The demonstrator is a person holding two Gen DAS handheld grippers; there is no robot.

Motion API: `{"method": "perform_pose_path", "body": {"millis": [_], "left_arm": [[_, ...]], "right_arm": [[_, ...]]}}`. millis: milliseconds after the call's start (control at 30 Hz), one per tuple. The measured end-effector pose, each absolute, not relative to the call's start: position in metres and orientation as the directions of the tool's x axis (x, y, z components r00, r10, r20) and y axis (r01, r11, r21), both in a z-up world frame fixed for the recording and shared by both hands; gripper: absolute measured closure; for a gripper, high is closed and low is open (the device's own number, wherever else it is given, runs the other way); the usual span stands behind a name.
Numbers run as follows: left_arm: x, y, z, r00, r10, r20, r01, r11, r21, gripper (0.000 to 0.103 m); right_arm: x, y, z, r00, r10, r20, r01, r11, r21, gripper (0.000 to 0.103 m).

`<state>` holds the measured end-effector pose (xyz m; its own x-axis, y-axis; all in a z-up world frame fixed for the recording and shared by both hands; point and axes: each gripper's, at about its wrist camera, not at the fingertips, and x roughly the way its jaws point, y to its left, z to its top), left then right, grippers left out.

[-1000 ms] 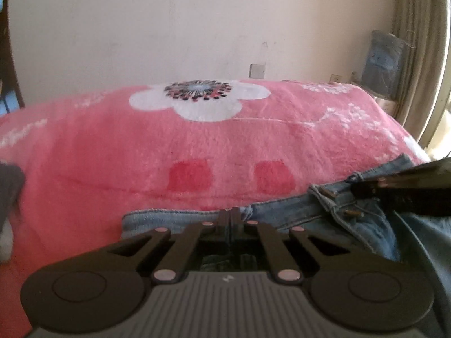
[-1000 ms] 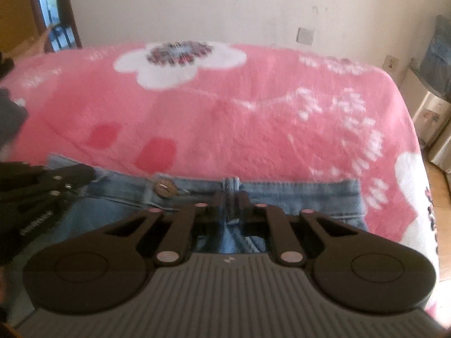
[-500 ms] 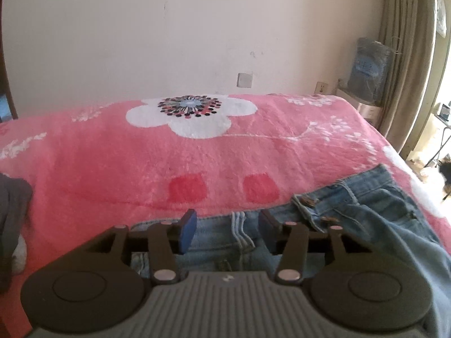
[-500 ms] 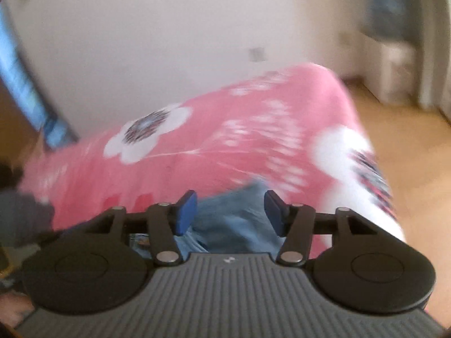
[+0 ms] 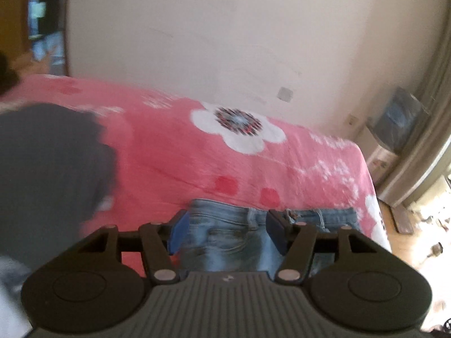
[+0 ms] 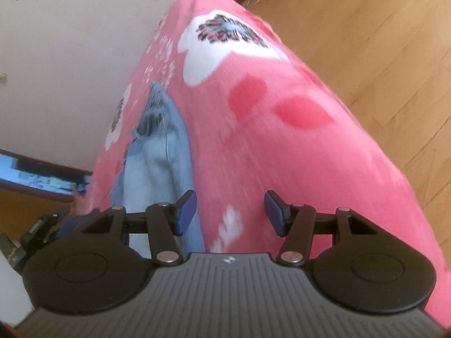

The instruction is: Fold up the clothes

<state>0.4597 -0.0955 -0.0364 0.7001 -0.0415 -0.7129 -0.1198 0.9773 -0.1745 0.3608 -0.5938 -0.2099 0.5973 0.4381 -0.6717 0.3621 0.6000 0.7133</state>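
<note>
Denim jeans [image 5: 242, 236]: flat on pink floral blanket [image 5: 174, 155], waistband just beyond left tool [image 5: 227, 233], whose jaws are opening, nothing gripped. Right tool [image 6: 229, 212]: jaws apart, empty, jeans ahead-left. Grey garment [image 5: 48, 169]: left of left tool.

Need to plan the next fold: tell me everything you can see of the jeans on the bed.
The light blue denim jeans lie flat on the pink flowered fleece blanket, waistband with belt loops and a front button facing the wall. The fabric looks faded and lightly creased. In the right wrist view they stretch lengthwise along the bed. Nothing grips them.
</note>
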Motion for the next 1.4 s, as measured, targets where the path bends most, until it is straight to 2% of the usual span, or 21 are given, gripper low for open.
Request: {"method": "perform_pose_path", "body": {"millis": [100,200,300,433,633,767,900,1067,1267,1400], "left_arm": [[0.422,-0.086,0.02,0.706,0.06,-0.706,-0.155,0.985,-0.071,0.035],[0.386,-0.08,0.065,0.746,0.157,-0.647,-0.204,0.979,0.002,0.023],[0.348,-0.07,0.074,0.774,0.149,-0.616,-0.249,0.965,-0.078,0.019],[0.298,-0.062,0.04,0.788,0.067,-0.611,-0.215,0.961,-0.172,0.019],[0.21,-0.043,-0.028,0.763,-0.049,-0.645,-0.142,0.96,-0.241,0.019],[0.149,-0.031,-0.051,0.734,-0.124,-0.668,-0.037,0.974,-0.222,0.017],[0.101,-0.023,-0.08,0.666,-0.238,-0.707,0.06,0.962,-0.267,0.013],[0.077,-0.02,-0.137,0.634,-0.198,-0.747,0.061,0.976,-0.207,0.013],[0.066,-0.023,-0.174,0.618,-0.073,-0.782,0.014,0.997,-0.081,0.019],[0.062,-0.019,-0.192,0.616,-0.067,-0.784,-0.034,0.993,-0.112,0.019]], "right_arm": [[0.347,-0.596,-0.199,0.599,0.461,-0.655,0.297,0.631,0.716,0.05],[0.335,-0.6,-0.179,0.612,0.501,-0.611,0.197,0.652,0.732,0.05],[0.322,-0.601,-0.156,0.641,0.509,-0.574,0.09,0.694,0.715,0.05],[0.291,-0.59,-0.144,0.667,0.527,-0.527,-0.008,0.712,0.702,0.05],[0.232,-0.525,-0.168,0.632,0.629,-0.452,-0.114,0.652,0.749,0.05],[0.193,-0.478,-0.173,0.62,0.676,-0.399,-0.134,0.592,0.795,0.05],[0.161,-0.445,-0.17,0.613,0.701,-0.365,-0.107,0.531,0.84,0.05],[0.138,-0.391,-0.15,0.562,0.701,-0.44,-0.184,0.624,0.759,0.045],[0.129,-0.317,-0.148,0.414,0.673,-0.612,-0.212,0.726,0.655,0.027],[0.131,-0.273,-0.148,0.335,0.622,-0.707,-0.247,0.782,0.572,0.02]]}}
